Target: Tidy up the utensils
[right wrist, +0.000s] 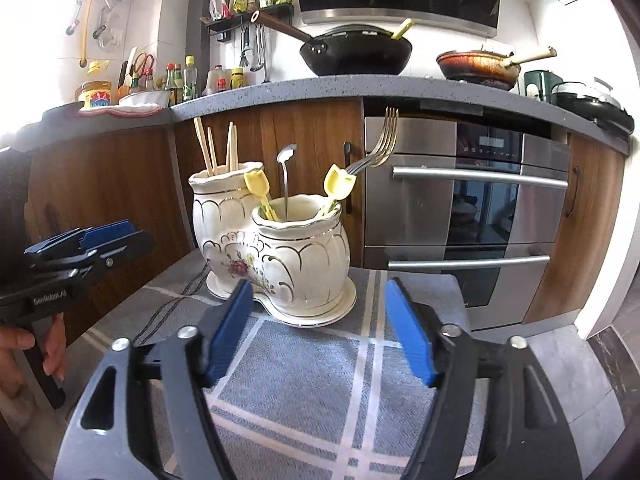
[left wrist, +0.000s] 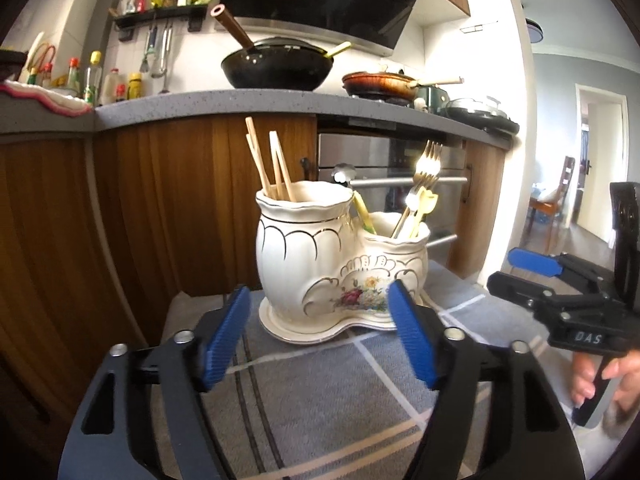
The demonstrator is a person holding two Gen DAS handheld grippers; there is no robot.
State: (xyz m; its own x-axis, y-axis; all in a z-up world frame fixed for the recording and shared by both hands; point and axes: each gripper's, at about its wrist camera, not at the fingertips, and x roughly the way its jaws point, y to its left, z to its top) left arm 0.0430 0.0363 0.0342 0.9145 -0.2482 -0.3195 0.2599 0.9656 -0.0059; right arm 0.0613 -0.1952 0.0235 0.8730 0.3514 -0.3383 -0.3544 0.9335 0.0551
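A white ceramic two-pot utensil holder (left wrist: 320, 256) (right wrist: 276, 252) stands on a grey checked cloth. Its taller pot holds wooden chopsticks (left wrist: 272, 164) (right wrist: 218, 148). Its lower pot holds metal forks (left wrist: 426, 168) (right wrist: 380, 144), yellow tulip-shaped utensils (left wrist: 424, 208) (right wrist: 339, 184) and a metal spoon (right wrist: 286, 176). My left gripper (left wrist: 320, 316) is open and empty, just in front of the holder. My right gripper (right wrist: 318, 308) is open and empty, also just in front of the holder. Each gripper shows from the side in the other view, the right one (left wrist: 536, 264) and the left one (right wrist: 104, 236).
The grey checked cloth (right wrist: 320, 380) covers a small table. Behind it are wooden cabinets (left wrist: 160, 200) and a steel oven (right wrist: 472, 208). On the counter above stand a black wok (right wrist: 356, 50), a brown pan (right wrist: 476, 64) and sauce bottles (right wrist: 184, 78).
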